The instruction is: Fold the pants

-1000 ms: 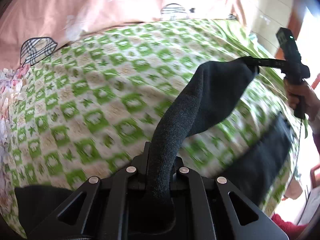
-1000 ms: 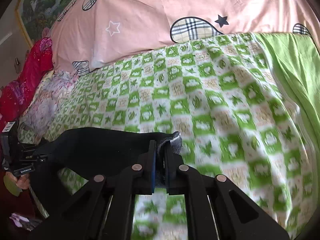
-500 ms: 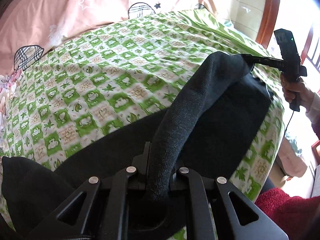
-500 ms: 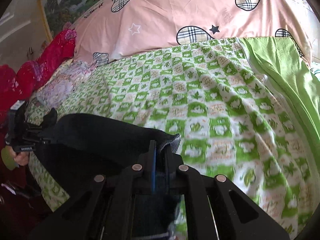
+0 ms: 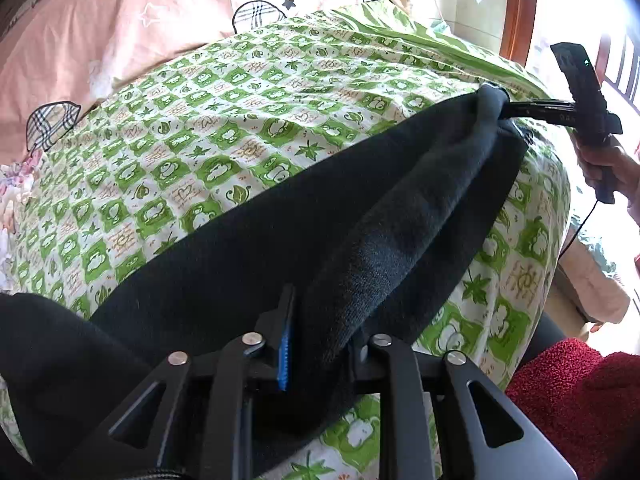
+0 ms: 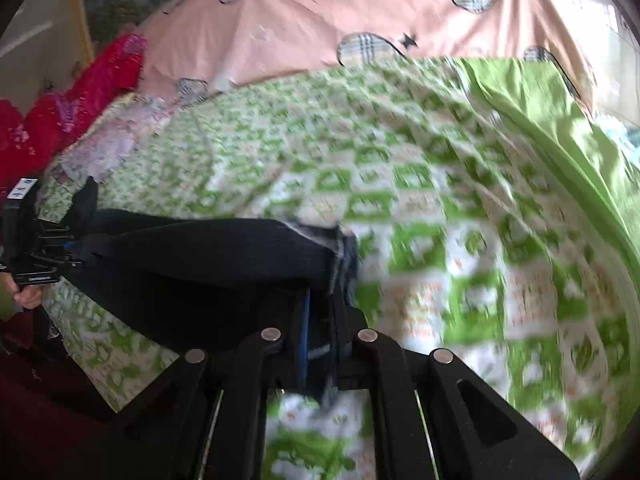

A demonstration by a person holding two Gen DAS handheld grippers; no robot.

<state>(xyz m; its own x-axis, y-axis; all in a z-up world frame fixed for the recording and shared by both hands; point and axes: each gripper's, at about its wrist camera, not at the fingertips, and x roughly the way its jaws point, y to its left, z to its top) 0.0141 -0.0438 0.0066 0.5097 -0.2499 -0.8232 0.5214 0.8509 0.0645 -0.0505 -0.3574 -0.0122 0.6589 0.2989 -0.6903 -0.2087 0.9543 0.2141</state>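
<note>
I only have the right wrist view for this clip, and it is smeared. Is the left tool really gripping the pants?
Observer: Yes. The left tool is clamped on a thick, bunched edge of the pants.
Reviewer: Is the cloth hanging free?
Observer: Mostly not. A wide panel lies on the checked bedsheet; only the edge running to the right tool is raised.
Reviewer: What is behind the right tool?
Observer: A wooden frame beside a bright window.

Left tool [image 5: 320,332] and right tool [image 6: 320,320] each stand clamped on dark cloth, both hand-held, well apart.
</note>
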